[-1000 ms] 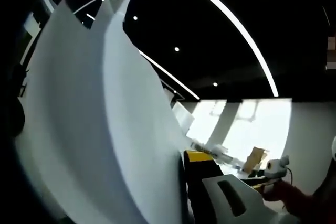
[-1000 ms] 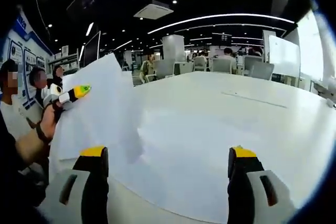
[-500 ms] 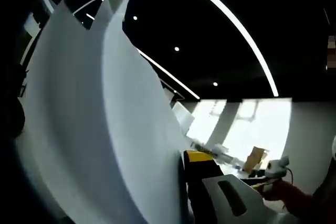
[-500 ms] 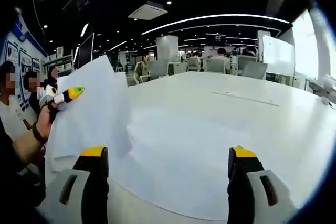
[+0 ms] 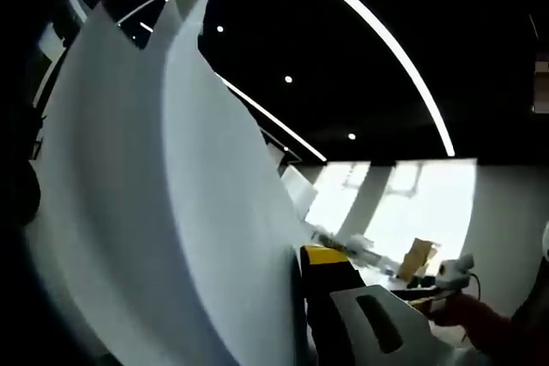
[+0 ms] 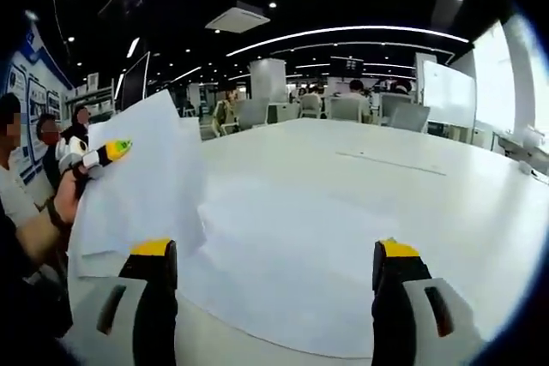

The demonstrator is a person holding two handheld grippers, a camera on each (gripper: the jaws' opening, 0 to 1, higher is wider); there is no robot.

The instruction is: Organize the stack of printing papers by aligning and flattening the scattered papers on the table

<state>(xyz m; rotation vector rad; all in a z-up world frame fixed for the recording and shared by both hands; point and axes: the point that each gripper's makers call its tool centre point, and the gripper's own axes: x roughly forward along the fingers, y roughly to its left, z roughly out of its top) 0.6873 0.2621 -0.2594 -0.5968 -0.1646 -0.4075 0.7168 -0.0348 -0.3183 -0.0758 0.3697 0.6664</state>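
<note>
Several white sheets curve upward across the left gripper view, pinched at their lower edge by my left gripper. Its yellow-tipped right jaw shows; the other jaw is hidden behind the paper. In the right gripper view the same left gripper, held by a hand, lifts these sheets off the table's left side. More sheets lie flat on the white table. My right gripper hovers over them, open, with nothing between its jaws. It also appears small as the right gripper.
The white table stretches far back and right, with a thin strip lying on it. Office chairs and seated people line its far end. People stand at the left by a wall.
In the right gripper view the left gripper and its lifted sheets have drifted slightly left. The left gripper view is almost unchanged.
</note>
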